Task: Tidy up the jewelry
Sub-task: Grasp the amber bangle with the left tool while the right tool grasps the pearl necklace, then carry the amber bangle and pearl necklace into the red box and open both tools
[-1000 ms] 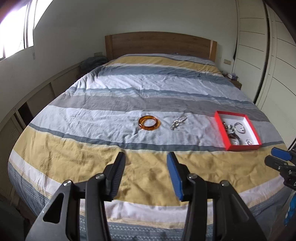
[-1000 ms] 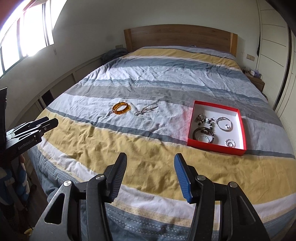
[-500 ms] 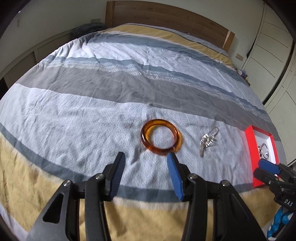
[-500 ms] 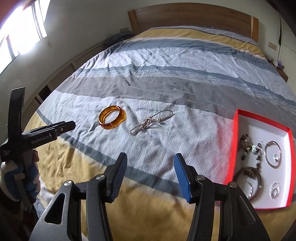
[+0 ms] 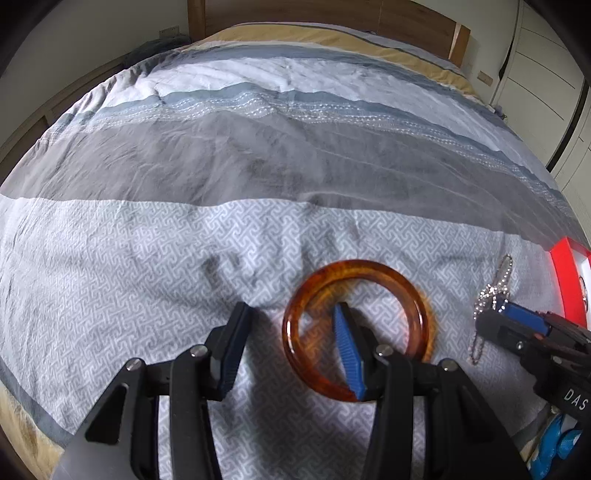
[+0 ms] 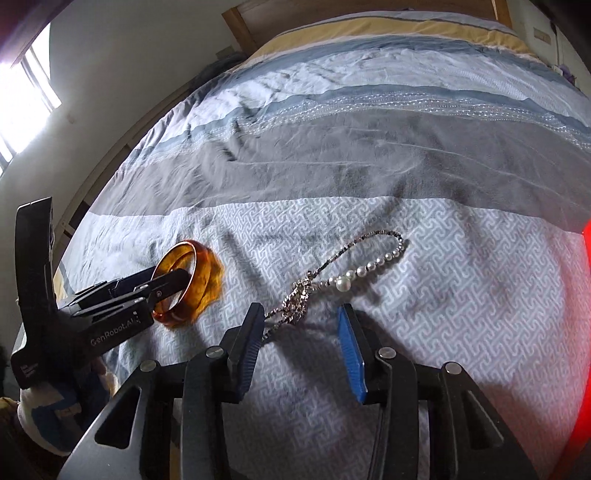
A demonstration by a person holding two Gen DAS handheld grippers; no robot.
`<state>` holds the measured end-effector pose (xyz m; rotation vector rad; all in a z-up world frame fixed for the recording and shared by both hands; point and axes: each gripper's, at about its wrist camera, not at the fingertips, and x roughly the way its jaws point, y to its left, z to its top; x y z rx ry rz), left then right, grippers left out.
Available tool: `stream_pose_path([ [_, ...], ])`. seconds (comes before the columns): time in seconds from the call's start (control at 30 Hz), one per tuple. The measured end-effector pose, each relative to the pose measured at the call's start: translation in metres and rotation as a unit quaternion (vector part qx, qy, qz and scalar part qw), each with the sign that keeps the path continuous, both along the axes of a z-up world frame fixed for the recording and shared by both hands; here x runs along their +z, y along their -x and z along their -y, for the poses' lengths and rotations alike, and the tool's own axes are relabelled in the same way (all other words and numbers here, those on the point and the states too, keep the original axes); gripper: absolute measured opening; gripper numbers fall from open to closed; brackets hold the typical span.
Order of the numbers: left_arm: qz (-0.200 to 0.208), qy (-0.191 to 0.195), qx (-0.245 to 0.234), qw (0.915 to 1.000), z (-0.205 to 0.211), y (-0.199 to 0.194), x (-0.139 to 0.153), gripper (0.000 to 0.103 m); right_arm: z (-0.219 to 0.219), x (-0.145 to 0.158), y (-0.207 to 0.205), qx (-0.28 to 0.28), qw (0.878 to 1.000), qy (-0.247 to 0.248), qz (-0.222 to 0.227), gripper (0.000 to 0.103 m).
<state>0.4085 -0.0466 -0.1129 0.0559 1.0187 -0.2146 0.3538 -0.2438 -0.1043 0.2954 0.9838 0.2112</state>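
Note:
An amber bangle (image 5: 373,273) lies on the patterned bedspread. My left gripper (image 5: 291,314) is open and straddles the bangle's left rim, its right finger inside the ring and its left finger outside. The right wrist view shows the bangle (image 6: 201,273) with that finger through it. A knotted silver and pearl chain (image 6: 332,273) lies to the bangle's right. My right gripper (image 6: 301,317) is open and low over the chain's near end, the knot between its fingers. The chain (image 5: 493,295) shows in the left wrist view beside the right gripper's tips.
The red jewelry box (image 5: 569,273) sits at the right edge of the left wrist view and shows as a red blur (image 6: 585,332) in the right wrist view. The striped bedspread (image 5: 258,166) stretches away to a wooden headboard (image 5: 424,18).
Both grippers have moved forward and down toward the bed. The left now straddles the bangle's rim, and the right has come over the chain's knot. Both stay open.

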Motion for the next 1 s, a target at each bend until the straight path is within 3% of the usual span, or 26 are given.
stream_pose_path([
  [0.13, 0.007, 0.005, -0.006, 0.9999, -0.002, -0.007, -0.006, 0.044, -0.002, -0.004, -0.016, -0.011, 1.000, 0.004, 0.008, 0.040],
  [0.2, 0.010, 0.014, -0.005, 0.9998, -0.005, -0.007, -0.006, 0.041, 0.001, -0.007, -0.019, -0.020, 1.000, 0.006, 0.007, 0.029],
  [0.3, 0.016, 0.020, 0.006, 0.9997, -0.010, -0.001, -0.003, 0.023, 0.009, -0.009, -0.017, -0.029, 1.000, 0.001, 0.006, 0.013],
  [0.33, 0.015, 0.022, 0.009, 0.9996, -0.011, 0.001, -0.001, 0.013, 0.012, -0.008, -0.015, -0.027, 1.000, -0.002, 0.005, 0.013],
  [0.6, 0.015, 0.027, 0.018, 0.9994, -0.013, 0.040, 0.025, 0.010, 0.020, 0.023, 0.036, -0.014, 1.000, -0.001, 0.016, 0.012],
  [1.0, 0.054, 0.019, -0.012, 0.9983, -0.001, 0.141, 0.102, 0.010, 0.037, 0.106, 0.160, -0.017, 0.998, 0.005, 0.068, 0.011],
])
